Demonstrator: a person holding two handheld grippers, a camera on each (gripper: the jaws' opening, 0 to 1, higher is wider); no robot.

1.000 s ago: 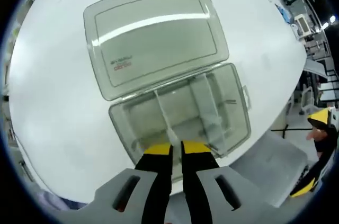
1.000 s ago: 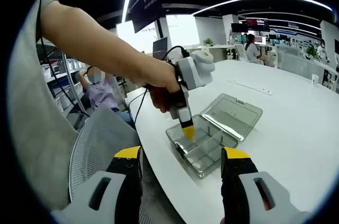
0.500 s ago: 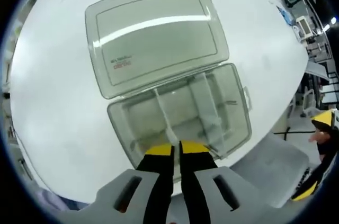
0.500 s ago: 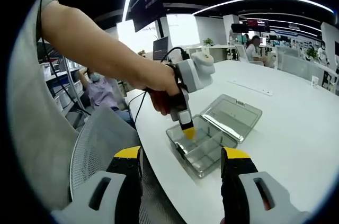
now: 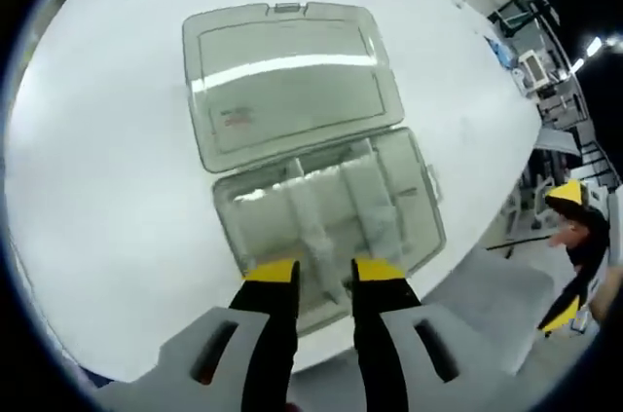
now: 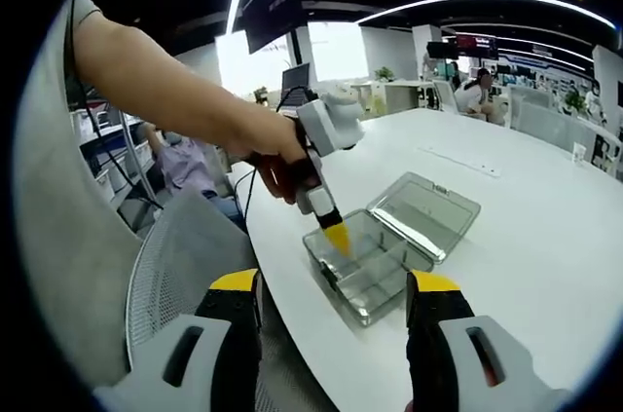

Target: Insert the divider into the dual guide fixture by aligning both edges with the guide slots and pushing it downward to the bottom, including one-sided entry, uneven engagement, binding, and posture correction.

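Observation:
A clear plastic box lies on the white table with its lid folded open behind it. A clear divider stands in the tray, running front to back between the guide slots; how deep it sits I cannot tell. My left gripper hovers over the tray's near wall, open, its yellow-tipped jaws apart on either side of the divider's near end. In the right gripper view, the left gripper points down at the box, held by a hand. My right gripper stays open and empty, well short of the box.
The white table curves round, with its edge close to the box. A grey mesh chair stands beside that edge. The person's arm crosses the right gripper view. A seated person and desks lie further back.
The left gripper's jaws, shut together on the divider's near end before, have opened and let it go. That gripper has drawn back and tilted. The right gripper has held still.

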